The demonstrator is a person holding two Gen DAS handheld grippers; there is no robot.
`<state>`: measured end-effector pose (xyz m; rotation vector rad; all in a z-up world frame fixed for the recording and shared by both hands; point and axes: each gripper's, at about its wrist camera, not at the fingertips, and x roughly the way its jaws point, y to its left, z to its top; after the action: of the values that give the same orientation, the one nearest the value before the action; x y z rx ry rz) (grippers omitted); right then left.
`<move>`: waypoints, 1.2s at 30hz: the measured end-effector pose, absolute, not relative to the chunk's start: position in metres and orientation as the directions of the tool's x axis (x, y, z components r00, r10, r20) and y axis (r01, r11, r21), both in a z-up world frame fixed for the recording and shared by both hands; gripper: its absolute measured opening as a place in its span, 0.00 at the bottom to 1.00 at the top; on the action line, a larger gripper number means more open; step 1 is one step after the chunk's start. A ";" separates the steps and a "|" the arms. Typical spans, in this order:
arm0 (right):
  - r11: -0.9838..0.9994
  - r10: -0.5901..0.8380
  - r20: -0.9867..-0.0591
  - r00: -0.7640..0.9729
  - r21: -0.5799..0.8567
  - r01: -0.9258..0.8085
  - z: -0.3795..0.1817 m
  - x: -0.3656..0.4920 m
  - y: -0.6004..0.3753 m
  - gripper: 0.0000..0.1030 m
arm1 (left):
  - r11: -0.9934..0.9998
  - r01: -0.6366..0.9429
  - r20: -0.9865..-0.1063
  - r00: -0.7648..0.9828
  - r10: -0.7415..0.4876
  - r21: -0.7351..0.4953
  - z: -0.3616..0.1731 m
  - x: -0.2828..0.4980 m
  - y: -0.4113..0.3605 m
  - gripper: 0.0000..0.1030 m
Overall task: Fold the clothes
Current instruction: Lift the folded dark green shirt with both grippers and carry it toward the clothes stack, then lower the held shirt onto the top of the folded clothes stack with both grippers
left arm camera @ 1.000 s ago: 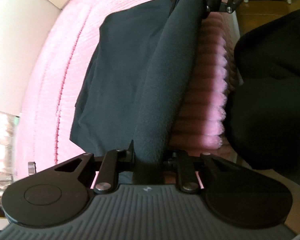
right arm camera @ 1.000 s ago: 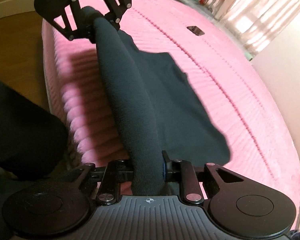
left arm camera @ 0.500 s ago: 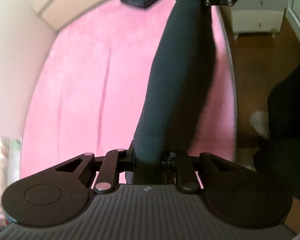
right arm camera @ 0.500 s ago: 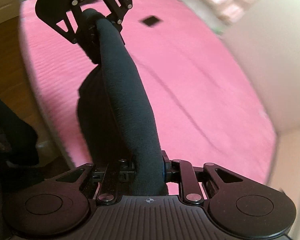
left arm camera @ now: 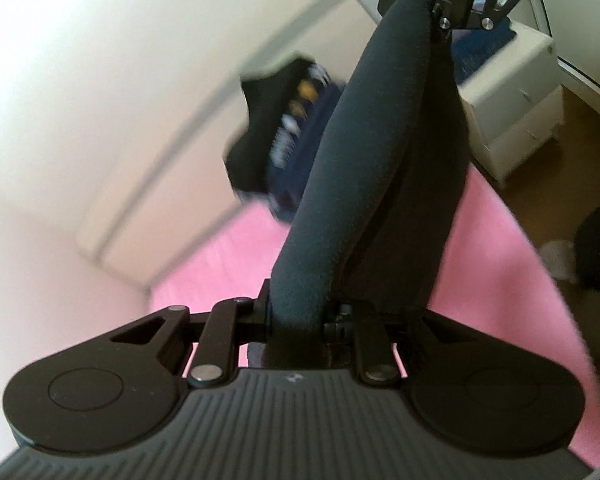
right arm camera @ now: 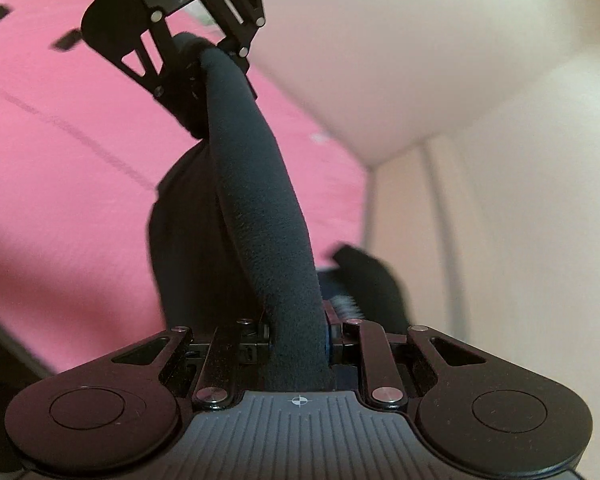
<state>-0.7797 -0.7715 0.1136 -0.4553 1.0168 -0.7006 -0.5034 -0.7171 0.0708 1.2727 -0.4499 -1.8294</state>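
Left gripper (left arm camera: pixel 296 320): jaws nearly closed, clamped on one end of a rolled edge of the dark garment (left arm camera: pixel 364 168). Right gripper (right arm camera: pixel 298 340): jaws likewise nearly closed, pinching the other end of the same edge. Between the two grips the edge runs as a taut, thick roll; each wrist view shows the opposite gripper at its far end.

The rest of the garment hangs in a loose drape below the roll, above the pink bed (right arm camera: pixel 60 152). Whether its lower hem touches the bed cannot be told from either view. Both views are motion-blurred.

Beyond the garment, at the head of the bed, lies a heap of other clothes (left arm camera: pixel 284 128); further off stands a white drawer unit (left arm camera: pixel 516 100) on a wooden floor.

Step in hand, as judged: the garment is held aloft by one edge, ready to be laid flat on the bed for folding. To do this well, keep both grips firm and level so the edge stays straight, let the drape hang free of twists, then lower it so the hem lands first and the cloth spreads smoothly, clear of the heap.
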 end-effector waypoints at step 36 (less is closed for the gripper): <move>0.729 -0.683 -0.664 0.304 -0.645 0.229 0.003 -1.028 -1.155 0.29 | -0.532 0.419 -0.607 0.060 -0.792 0.736 -0.037 -0.723 -1.170 0.30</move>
<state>-1.0281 -1.1546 0.0026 -0.4801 1.1069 -0.6359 -0.7228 -1.1701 -0.0368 1.4017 -0.4049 -1.6424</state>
